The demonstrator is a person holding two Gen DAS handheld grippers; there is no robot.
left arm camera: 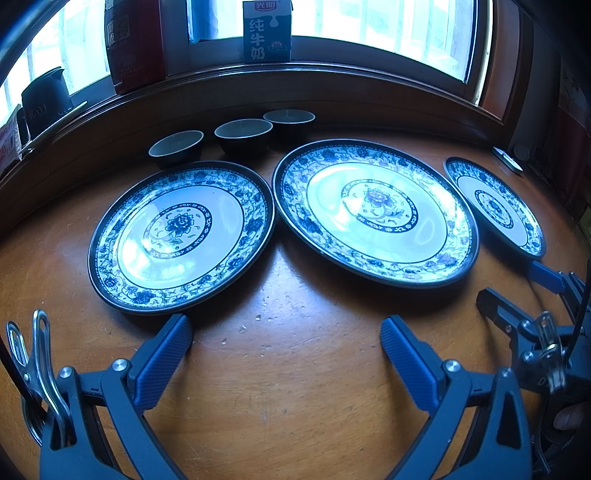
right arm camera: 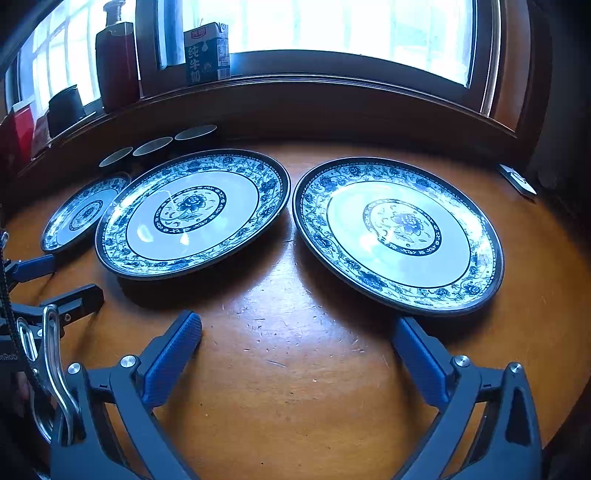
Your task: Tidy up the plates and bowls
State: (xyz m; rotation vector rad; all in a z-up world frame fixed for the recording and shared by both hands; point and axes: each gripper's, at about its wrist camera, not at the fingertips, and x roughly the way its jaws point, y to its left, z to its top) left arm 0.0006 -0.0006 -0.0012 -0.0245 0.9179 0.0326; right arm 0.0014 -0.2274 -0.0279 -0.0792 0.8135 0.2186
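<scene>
3 plates lie flat in a row on the wooden bench. In the left wrist view these are the left plate, the middle plate and the right plate. The left and middle plates sit just beside each other, rims nearly touching; the pictures do not show whether they touch.

3 bowls stand upright in a line behind the plates, close under the window sill: bowl 1, bowl 2 and bowl 3. They sit just beside one another, behind the left plate and the near edge of the middle plate.

The left tongs are spread wide and hold nothing. They hover over bare bench just in front of the gap between the left and middle plates.

The right tongs are also spread wide and hold nothing. One blue pad sits at the near rim of the right plate; contact cannot be confirmed.

On the sill stand a milk carton, a red box and a dark cup. A small white item lies on the bench at the far right.
</scene>
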